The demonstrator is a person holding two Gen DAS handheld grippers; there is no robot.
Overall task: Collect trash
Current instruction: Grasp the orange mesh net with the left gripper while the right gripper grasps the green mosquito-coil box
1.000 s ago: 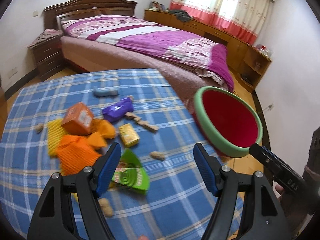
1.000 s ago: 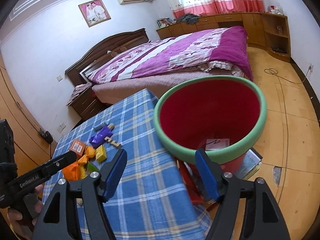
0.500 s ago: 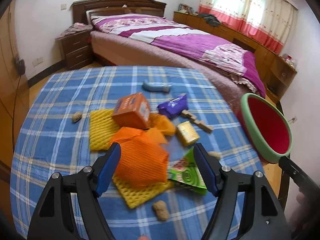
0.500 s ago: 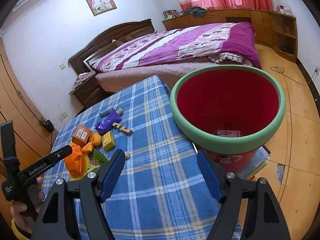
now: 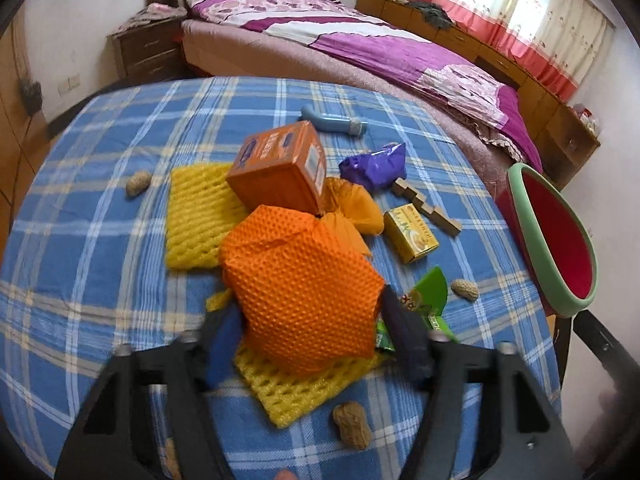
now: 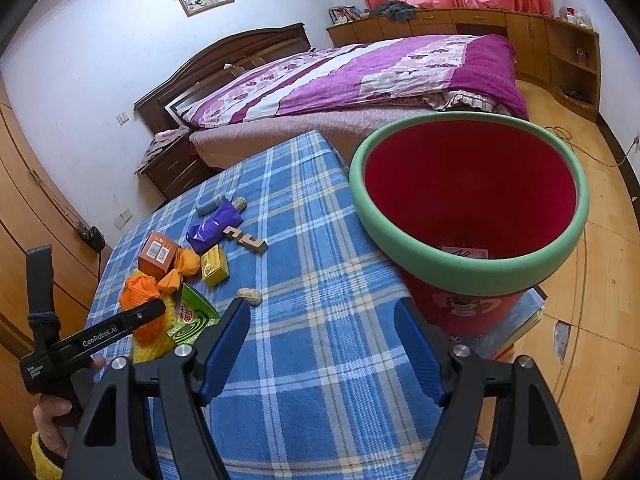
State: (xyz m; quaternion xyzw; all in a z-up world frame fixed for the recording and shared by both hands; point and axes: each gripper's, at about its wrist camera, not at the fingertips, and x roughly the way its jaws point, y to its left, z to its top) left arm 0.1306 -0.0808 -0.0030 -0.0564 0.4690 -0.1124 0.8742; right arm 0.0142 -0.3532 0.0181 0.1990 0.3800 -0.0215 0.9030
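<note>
My left gripper (image 5: pixel 308 332) has its fingers (image 5: pixel 402 330) on both sides of the foam net (image 5: pixel 300 292), which lies on top of a foam sheet (image 5: pixel 296 392) on the table (image 5: pixel 100 240). Behind the net sits a box (image 5: pixel 280 170). Right of the box lie a wrapper (image 5: pixel 376 166), a small box (image 5: pixel 411 233) and a wooden block (image 5: pixel 426 210). A peanut (image 5: pixel 352 424) lies in front of the sheet. The trash bin (image 6: pixel 472 216) stands off the table's right edge, ahead of my right gripper (image 6: pixel 322 354). The bed (image 5: pixel 360 44) is behind the table.
</note>
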